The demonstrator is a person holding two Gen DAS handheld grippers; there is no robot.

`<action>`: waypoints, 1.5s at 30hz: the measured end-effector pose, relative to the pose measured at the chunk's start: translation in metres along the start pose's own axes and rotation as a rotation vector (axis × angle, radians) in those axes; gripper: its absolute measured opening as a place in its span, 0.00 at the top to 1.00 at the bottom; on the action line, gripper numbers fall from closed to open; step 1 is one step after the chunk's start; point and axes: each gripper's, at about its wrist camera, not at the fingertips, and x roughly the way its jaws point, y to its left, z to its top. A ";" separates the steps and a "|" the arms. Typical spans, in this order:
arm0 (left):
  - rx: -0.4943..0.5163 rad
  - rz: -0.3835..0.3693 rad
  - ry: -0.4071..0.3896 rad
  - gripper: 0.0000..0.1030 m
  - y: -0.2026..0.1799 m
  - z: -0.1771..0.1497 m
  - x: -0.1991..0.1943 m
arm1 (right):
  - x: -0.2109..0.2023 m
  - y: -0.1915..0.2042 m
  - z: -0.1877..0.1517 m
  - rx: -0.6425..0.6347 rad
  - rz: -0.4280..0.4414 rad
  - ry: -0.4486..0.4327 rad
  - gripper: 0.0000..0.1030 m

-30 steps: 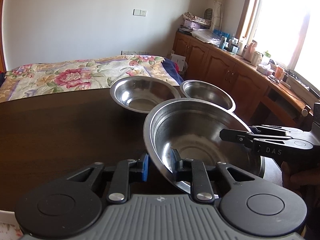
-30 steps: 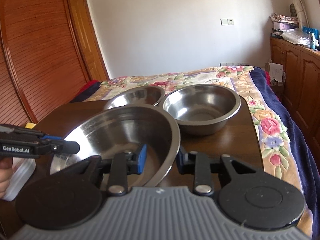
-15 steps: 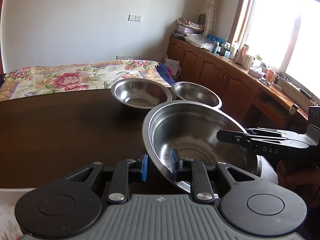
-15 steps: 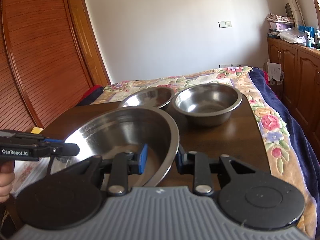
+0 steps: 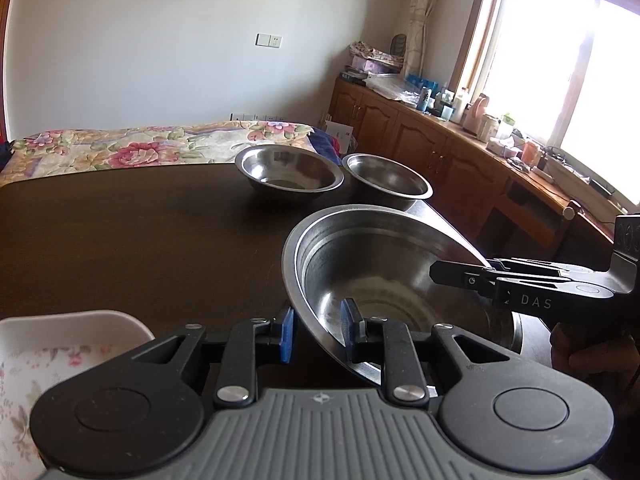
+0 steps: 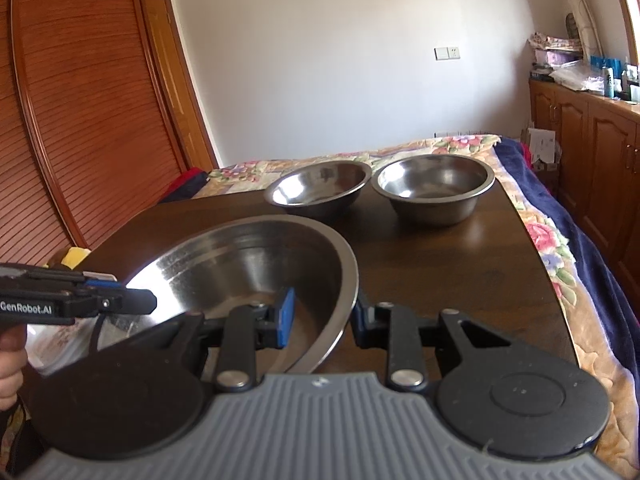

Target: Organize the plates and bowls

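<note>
Currently both my jaws clamp opposite rims of the large bowl (image 5: 392,276); two smaller bowls (image 6: 320,188) sit ahead of my jaws, beyond it, on the tabletop (image 5: 140,232).

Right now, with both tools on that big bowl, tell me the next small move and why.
Probably carry the big bowl forward toward the two smaller bowls at the table's far end. The left tool and right tool each clamp its rim on opposite sides, and the bowl looks tilted, so level it first.
</note>
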 end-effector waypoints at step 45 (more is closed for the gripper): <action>0.016 -0.001 -0.031 0.63 0.014 -0.028 -0.023 | -0.026 0.021 -0.037 -0.011 -0.057 -0.105 0.56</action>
